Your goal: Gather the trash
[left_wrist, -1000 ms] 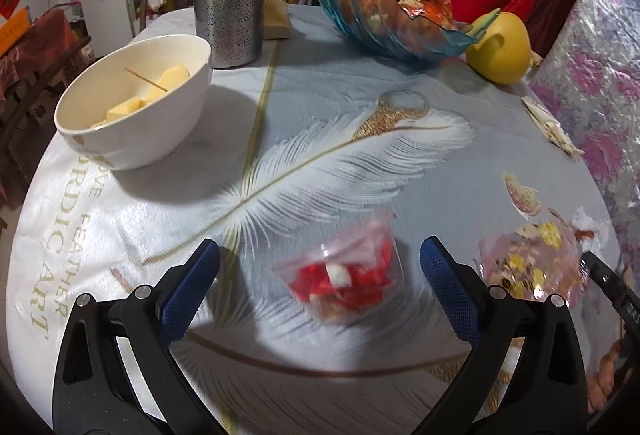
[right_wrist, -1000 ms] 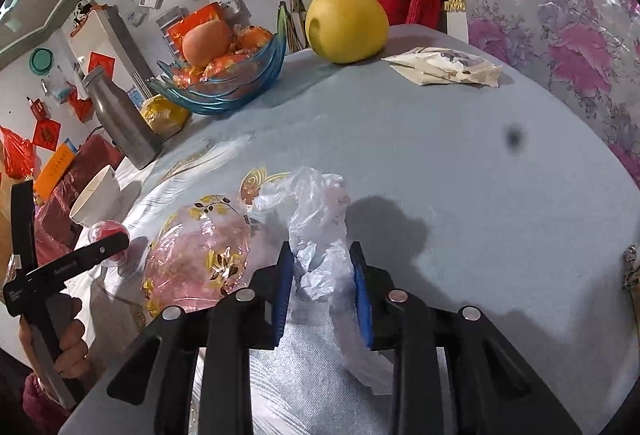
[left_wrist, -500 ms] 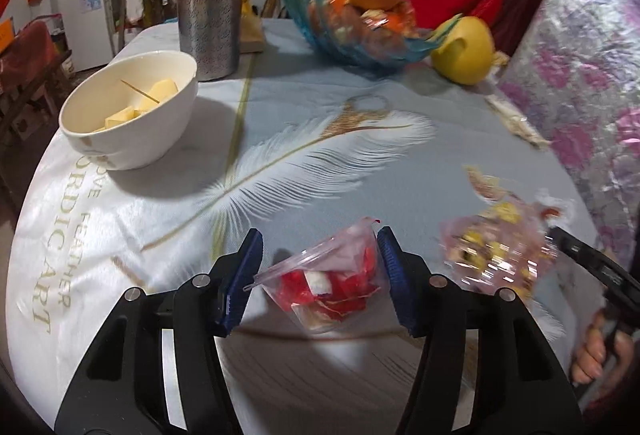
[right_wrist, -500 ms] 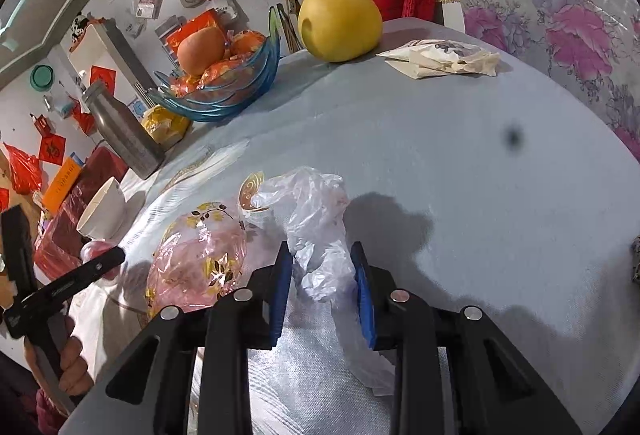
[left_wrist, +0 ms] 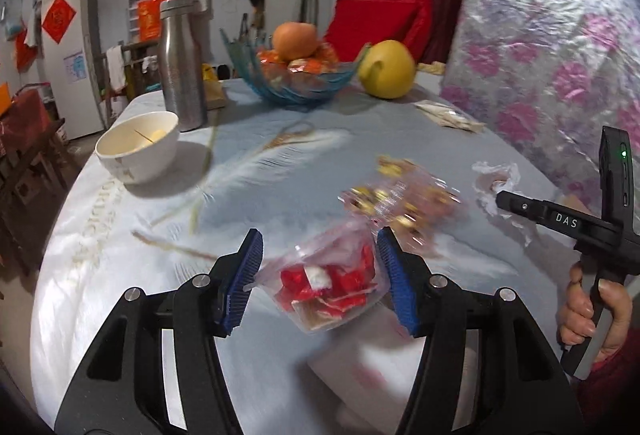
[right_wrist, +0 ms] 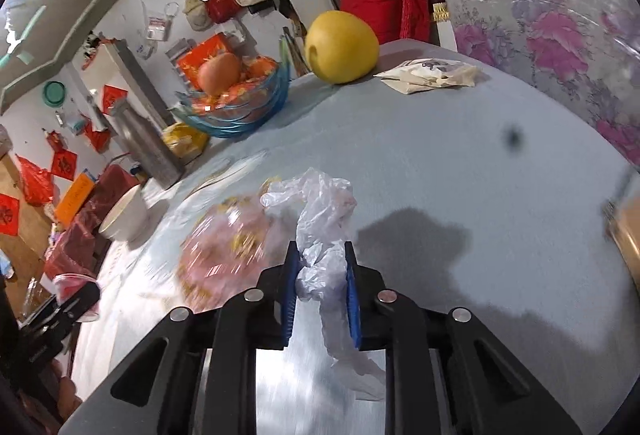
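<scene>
My left gripper [left_wrist: 318, 277] is shut on a clear plastic cup of red wrappers [left_wrist: 330, 281] and holds it above the table. My right gripper [right_wrist: 320, 281] is shut on a crumpled white plastic bag [right_wrist: 320, 219], lifted off the cloth. A pink gold-patterned wrapper [right_wrist: 228, 251] lies just left of the bag; it also shows in the left wrist view [left_wrist: 400, 199], beyond the cup. A flat white wrapper [right_wrist: 432, 73] lies near the far table edge.
A white bowl [left_wrist: 138, 147], a steel bottle [left_wrist: 180, 63], a blue glass fruit bowl [left_wrist: 292, 75] and a yellow pomelo [left_wrist: 386, 69] stand at the back of the round table [left_wrist: 260, 163]. A floral wall covering [right_wrist: 560, 15] is at the right.
My left gripper closed on the cup of red wrappers and lifted it, tilting up. My right gripper stayed shut on the white bag and raised it slightly.
</scene>
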{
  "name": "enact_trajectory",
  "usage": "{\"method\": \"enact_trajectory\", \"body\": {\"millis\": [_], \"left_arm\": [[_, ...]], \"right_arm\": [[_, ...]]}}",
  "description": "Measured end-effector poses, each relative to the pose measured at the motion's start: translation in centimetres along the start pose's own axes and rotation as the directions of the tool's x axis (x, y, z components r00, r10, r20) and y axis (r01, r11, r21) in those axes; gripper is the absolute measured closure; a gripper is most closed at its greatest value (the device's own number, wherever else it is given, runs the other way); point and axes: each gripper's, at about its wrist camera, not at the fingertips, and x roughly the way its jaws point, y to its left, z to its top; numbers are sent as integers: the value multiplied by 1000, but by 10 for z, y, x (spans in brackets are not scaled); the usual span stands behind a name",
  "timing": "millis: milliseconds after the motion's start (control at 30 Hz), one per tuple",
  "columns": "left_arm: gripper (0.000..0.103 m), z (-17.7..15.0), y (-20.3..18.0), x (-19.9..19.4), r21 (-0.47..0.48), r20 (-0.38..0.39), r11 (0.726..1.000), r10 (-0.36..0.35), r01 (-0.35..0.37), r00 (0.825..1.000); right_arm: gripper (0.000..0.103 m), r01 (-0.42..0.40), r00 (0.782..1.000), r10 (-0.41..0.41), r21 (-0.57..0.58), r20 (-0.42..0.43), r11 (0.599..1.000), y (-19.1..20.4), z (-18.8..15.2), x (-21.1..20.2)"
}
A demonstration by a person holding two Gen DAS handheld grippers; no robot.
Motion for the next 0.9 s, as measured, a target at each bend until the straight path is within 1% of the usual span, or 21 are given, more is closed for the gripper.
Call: {"method": "enact_trajectory", "body": {"millis": [133, 267, 367, 467, 533, 600, 667, 700, 733, 767, 833, 900], "left_arm": [[44, -14, -23, -23, 24, 23, 999, -26, 25, 999], [44, -23, -51, -48, 37, 52, 996, -81, 79, 995], [44, -31, -77, -62, 72, 66, 993, -102, 98, 993], [44, -40, -104, -75, 108, 71, 986, -132, 124, 989], [44, -45, -120, -83, 131, 71, 980, -158, 148, 985], [44, -50, -132, -89, 141, 71, 978, -167, 156, 983], [43, -54, -130, -88, 130, 61, 980, -159, 150, 985], [41, -57, -125, -86, 119, 52, 984, -138, 131, 989], [34, -59, -119, -84, 108, 44, 988, -113, 108, 993], [32, -63, -111, -80, 94, 32, 992, -84, 81, 996], [31, -69, -95, -72, 64, -7, 997, -47, 47, 999], [32, -74, -85, -64, 36, -46, 998, -48, 50, 998]], "right_arm": [[82, -22, 999, 24, -46, 40, 999, 7, -21, -52], [82, -19, 996, 27, -97, 82, 995, 6, -44, -108], [82, -28, 995, 37, -92, 91, 995, -7, -59, -144], [82, -21, 995, 29, -79, 96, 997, -25, -73, -176], [82, -7, 995, 15, -80, 100, 997, -36, -83, -197], [82, 14, 995, -7, -72, 101, 997, -50, -92, -214], [82, 15, 995, -9, -58, 98, 998, -59, -102, -224], [82, 11, 995, -7, -48, 100, 999, -64, -108, -230], [82, 9, 995, -5, -45, 104, 999, -68, -113, -234], [82, 8, 994, -3, -44, 110, 999, -71, -118, -238], [82, 3, 993, 1, -41, 115, 999, -75, -121, -239], [82, -14, 993, 18, -31, 118, 999, -79, -123, -239]]}}
